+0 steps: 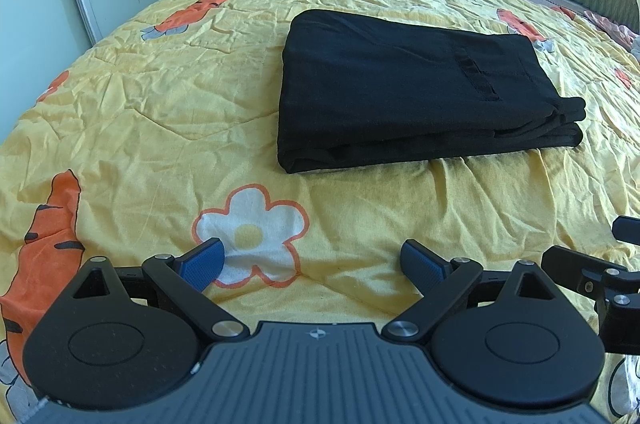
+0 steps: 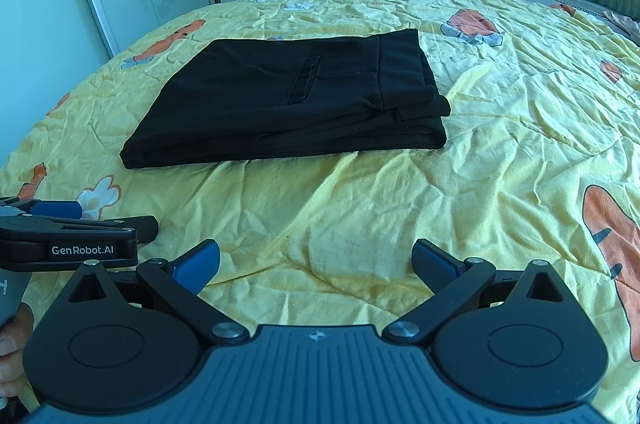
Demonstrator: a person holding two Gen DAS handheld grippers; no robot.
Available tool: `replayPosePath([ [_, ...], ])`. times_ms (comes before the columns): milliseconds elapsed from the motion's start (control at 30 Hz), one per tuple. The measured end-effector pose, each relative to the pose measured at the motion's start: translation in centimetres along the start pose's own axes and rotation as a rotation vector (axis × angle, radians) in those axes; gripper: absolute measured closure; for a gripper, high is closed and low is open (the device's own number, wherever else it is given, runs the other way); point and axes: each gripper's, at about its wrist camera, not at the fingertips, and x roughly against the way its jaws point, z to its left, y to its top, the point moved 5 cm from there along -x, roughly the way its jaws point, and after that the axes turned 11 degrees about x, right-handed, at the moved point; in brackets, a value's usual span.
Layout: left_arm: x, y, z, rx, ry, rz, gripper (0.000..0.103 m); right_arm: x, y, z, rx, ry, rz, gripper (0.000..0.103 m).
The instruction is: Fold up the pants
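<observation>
We log the black pants (image 1: 416,96) lying folded into a compact stack on the yellow carrot-print bedspread (image 1: 160,112), well apart from both tools. Left gripper (image 1: 312,260) and right gripper (image 2: 316,262) hover near the bedspread with jaws spread wide, holding nothing. We judge the fold essentially complete. Risks from here: a renewed pinch could catch only the top layer and peel the stack open; the uneven edges at the waistband end could slip; dragging could bunch the crumpled bedspread.
</observation>
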Motion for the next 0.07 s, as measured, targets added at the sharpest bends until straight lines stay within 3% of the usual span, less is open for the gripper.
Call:
replayPosePath([
  [67, 0.2, 0.23, 0.39, 0.016, -0.003, -0.003, 0.007, 0.09, 0.02, 0.13, 0.002, 0.012, -0.007, 0.0],
])
